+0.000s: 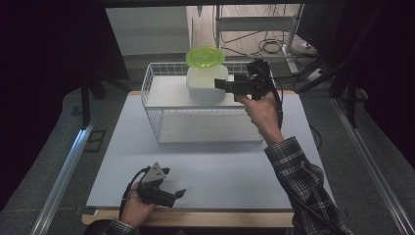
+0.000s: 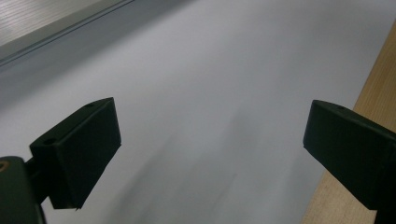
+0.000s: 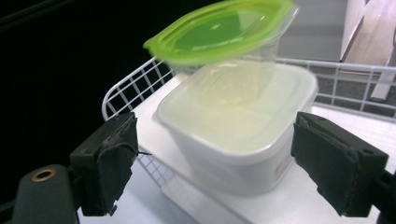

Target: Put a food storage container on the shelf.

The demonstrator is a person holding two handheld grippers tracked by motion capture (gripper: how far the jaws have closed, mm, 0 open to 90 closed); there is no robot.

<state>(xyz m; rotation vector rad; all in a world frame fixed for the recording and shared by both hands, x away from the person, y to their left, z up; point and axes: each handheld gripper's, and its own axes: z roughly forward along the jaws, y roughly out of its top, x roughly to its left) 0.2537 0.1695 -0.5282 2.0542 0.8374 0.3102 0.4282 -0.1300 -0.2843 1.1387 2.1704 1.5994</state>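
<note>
While my left gripper [image 1: 171, 192] rested at the mat's [image 1: 210, 161] seven o'clock corner, jaws wide with nothing between them, my right gripper [image 1: 219, 84] hung at the basket's [image 1: 161, 122] one o'clock side, jaws spread and bare. White tub [image 3: 233, 140] sat in the basket just ahead of them, untouched, at twelve o'clock on the table. A green-lidded cup [image 3: 224, 32] stood on the tub
</note>
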